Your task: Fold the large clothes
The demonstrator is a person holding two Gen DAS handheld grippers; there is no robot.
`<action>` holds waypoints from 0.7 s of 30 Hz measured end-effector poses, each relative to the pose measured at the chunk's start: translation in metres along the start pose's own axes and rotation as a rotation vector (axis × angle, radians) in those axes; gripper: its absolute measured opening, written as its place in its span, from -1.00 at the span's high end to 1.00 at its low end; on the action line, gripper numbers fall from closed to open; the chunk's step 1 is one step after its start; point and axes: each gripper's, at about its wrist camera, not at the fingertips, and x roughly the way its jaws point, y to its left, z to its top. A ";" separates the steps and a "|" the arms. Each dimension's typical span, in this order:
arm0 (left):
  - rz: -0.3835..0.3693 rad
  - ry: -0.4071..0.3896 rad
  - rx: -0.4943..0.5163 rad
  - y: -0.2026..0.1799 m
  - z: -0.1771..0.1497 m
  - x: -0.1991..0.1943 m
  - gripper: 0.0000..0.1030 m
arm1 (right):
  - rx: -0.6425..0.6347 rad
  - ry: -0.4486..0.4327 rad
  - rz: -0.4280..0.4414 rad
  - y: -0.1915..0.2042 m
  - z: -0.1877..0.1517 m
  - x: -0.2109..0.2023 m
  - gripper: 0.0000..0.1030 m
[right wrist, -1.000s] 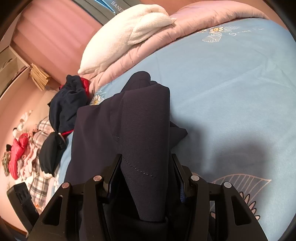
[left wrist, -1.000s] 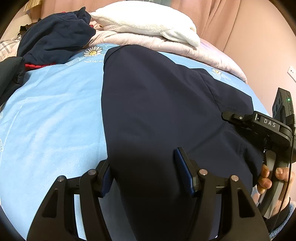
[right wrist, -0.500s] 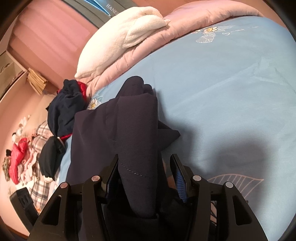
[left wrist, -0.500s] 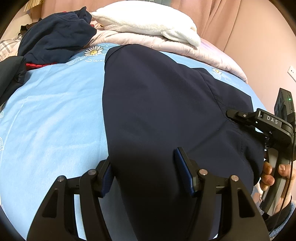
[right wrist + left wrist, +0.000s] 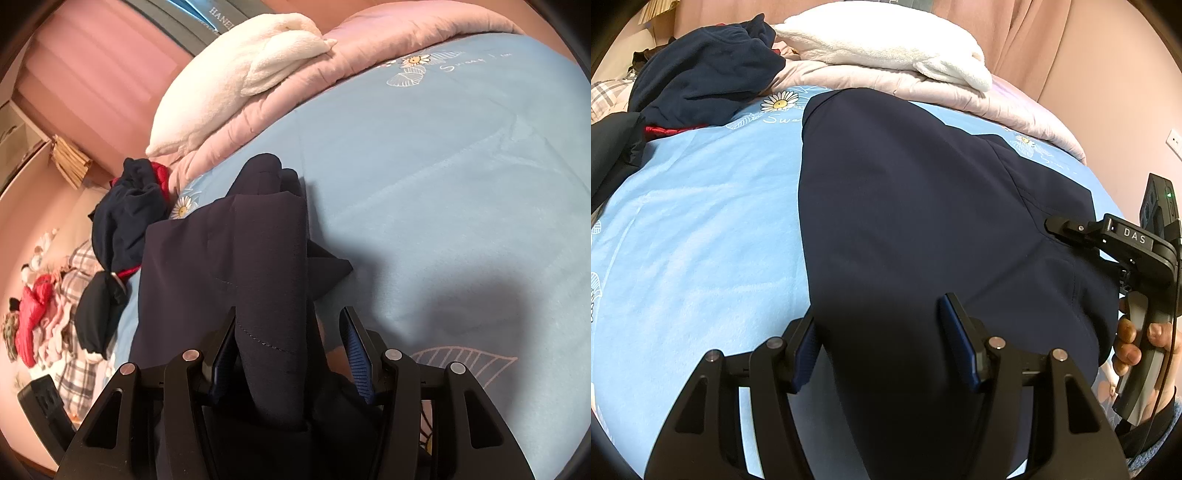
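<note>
The dark navy garment (image 5: pixel 923 229) lies spread on the light blue bed sheet (image 5: pixel 701 240), reaching from the near edge toward the pink quilt (image 5: pixel 923 88).

The left wrist view alone shows the right gripper's body from the side and the hand (image 5: pixel 1137 343) on its handle. Only the right wrist view shows the heap of red and plaid clothes (image 5: pixel 44 317) at far left and a folded strip of the garment (image 5: pixel 266 280) rising between its fingers.

The left gripper (image 5: pixel 882 343) stands released, its two fingers apart, straddling the garment's near edge. The right gripper (image 5: pixel 291 347) has fingers apart around the strip; a gap shows at the right finger (image 5: pixel 356 347), so no clench.

One white fleece blanket (image 5: pixel 236 77), one quilt, two grippers
</note>
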 end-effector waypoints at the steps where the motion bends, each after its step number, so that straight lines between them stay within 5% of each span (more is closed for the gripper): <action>1: 0.000 0.000 0.000 0.000 0.000 0.000 -0.21 | 0.001 0.000 -0.001 0.000 0.000 0.000 -0.02; 21: 0.005 0.001 0.000 0.004 -0.003 -0.004 -0.22 | 0.020 -0.006 -0.013 -0.001 -0.002 -0.005 -0.02</action>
